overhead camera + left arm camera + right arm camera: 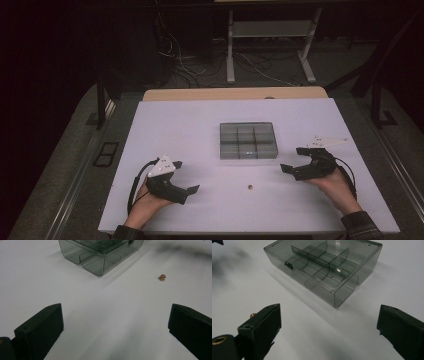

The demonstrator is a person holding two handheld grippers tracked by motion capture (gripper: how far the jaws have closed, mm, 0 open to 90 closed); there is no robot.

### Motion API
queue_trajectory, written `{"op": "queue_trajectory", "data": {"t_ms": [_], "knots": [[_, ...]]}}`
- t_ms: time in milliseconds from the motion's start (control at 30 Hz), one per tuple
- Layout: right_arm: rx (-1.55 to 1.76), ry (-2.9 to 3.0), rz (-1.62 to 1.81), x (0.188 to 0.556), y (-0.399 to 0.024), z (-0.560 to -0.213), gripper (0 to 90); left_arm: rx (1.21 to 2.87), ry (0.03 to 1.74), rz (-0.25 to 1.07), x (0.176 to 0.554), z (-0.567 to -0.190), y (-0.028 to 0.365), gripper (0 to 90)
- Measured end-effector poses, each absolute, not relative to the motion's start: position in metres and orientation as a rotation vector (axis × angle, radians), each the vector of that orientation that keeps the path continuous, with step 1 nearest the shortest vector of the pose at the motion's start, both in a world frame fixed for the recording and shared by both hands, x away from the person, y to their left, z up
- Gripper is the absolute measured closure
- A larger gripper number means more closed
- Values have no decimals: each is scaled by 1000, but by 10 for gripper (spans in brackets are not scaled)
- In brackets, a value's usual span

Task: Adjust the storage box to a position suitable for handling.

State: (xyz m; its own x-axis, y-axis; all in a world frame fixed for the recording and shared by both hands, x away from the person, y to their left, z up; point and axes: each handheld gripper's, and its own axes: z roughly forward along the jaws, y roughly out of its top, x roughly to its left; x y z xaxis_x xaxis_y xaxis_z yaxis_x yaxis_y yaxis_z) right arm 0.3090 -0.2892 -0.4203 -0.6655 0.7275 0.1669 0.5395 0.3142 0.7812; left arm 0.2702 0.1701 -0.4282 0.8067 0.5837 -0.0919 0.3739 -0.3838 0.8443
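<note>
Item: brass nut (pixel 249 187), loose on the surface (pixel 190 120), at 6 o'clock from the closed compartment box (pixel 248 140). Your left gripper (pixel 186 176) and right gripper (pixel 292 159): both released, empty. Pickup not yet begun.

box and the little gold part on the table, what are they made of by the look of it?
Compartment box: likely clear, smoke-tinted hard plastic with a glossy finish; you see the dividers and table through its walls, and its edges catch highlights. Small gold part: probably brass or brass-plated metal, given its shiny yellow-gold glint; too small to tell more. Both sit on the matte white tabletop.
</note>
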Motion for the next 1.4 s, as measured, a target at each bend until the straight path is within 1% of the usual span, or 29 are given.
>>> {"op": "queue_trajectory", "data": {"t_ms": [167,200,267,300,400,433,467,500,533,600,633,667,700,733,767,800,833,900,933,967,1000,1033,1067,1100,1133,1167,1333,1400], "knots": [[1173,2363,1267,318,-288,-419,73,2017,715,267,270,-429,170,0],[1174,2358,1282,321,-288,-418,114,2019,714,268,270,-429,170,0],[1177,2354,1280,322,-288,-418,114,2019,715,270,270,-429,171,0],[1182,2354,1275,326,-287,-418,141,2020,713,271,270,-429,171,0],[1188,2350,1273,328,-287,-417,146,2018,715,269,270,-430,170,0],[1185,2348,1270,331,-287,-416,171,2023,714,270,270,-430,170,0],[1185,2348,1270,331,-287,-416,171,2025,711,270,270,-430,170,0],[1177,2347,1266,334,-286,-416,204,2027,709,270,270,-430,170,0],[1177,2347,1266,334,-286,-416,204,2026,709,269,270,-430,169,0],[1187,2343,1278,337,-285,-416,235,2025,709,267,270,-430,169,0],[1185,2354,1274,340,-285,-416,269,2018,712,266,269,-430,169,0],[1185,2354,1274,340,-285,-416,269,2020,709,268,270,-430,169,0],[1179,2351,1275,342,-285,-416,289,2019,708,268,270,-430,169,0],[1178,2346,1279,345,-285,-414,334,2019,709,268,270,-430,169,0],[1178,2346,1279,345,-285,-414,334,2019,707,269,270,-430,169,0],[1179,2342,1282,347,-286,-414,353,2021,708,269,270,-430,169,0],[1186,2330,1290,350,-286,-413,411,2022,712,270,270,-430,169,0],[1191,2323,1297,353,-286,-413,462,2021,716,274,270,-431,169,0],[1193,2322,1297,355,-286,-413,483,2023,713,277,271,-431,170,0],[1193,2322,1297,355,-286,-413,483,2024,714,277,271,-431,169,0],[1188,2320,1290,358,-286,-414,520,2024,713,278,271,-431,169,0],[1194,2318,1293,360,-286,-414,541,2018,721,275,270,-431,168,0],[1194,2318,1293,360,-286,-414,541,2021,722,277,270,-432,168,0],[1199,2311,1294,363,-286,-415,574,2020,720,275,270,-432,168,0],[1199,2311,1294,363,-286,-415,574,2020,718,274,270,-432,168,0],[1203,2303,1293,365,-286,-415,593,2018,720,271,270,-433,168,0],[1219,2289,1276,373,-286,-417,696,2015,724,275,271,-433,168,0],[1229,2285,1273,378,-287,-420,754,2016,726,276,271,-433,169,0]]}}
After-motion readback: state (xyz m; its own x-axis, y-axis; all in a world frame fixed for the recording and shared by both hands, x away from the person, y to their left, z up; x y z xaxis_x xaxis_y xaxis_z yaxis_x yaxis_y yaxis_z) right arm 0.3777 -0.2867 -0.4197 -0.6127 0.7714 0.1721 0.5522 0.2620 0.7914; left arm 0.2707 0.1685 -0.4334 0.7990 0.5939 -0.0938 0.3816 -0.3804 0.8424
